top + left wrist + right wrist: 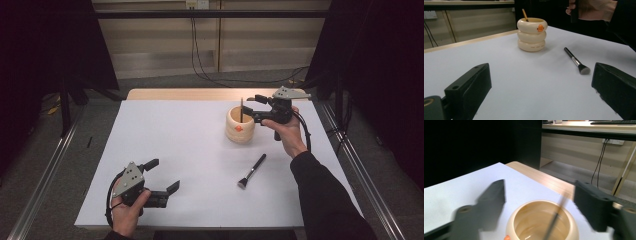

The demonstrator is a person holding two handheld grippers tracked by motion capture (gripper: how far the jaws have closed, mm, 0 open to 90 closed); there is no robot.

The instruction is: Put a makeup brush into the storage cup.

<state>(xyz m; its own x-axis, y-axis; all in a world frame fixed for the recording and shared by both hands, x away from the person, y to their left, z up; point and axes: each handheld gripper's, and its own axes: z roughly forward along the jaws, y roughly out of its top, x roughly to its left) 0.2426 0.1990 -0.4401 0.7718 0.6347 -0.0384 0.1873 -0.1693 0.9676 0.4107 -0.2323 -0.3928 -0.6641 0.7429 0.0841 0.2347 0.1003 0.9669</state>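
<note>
The right claw [248, 106] is held over the cream ringed holder [240, 125], which stands toward the far right part of the white surface [165, 130]. A thin dark stick [241, 110] is seen standing upright in the holder, between the spread jaws; nothing is gripped. From the right gripper view, the holder's hollow inside [541, 225] is looked straight into, and the stick [555, 218] is caught as a blurred streak between the wide-open jaws, a detail not given from above. An orange mark on the holder's side is picked out in the left gripper view, where the holder [532, 35] is seen in profile as three stacked rings, with a brown tip poking from its mouth. The makeup brush [252, 170] is left lying flat nearer the right edge, bristles toward the near edge, well apart from the holder. The left claw [162, 175] is kept low at the near left corner, jaws wide open and empty.
</note>
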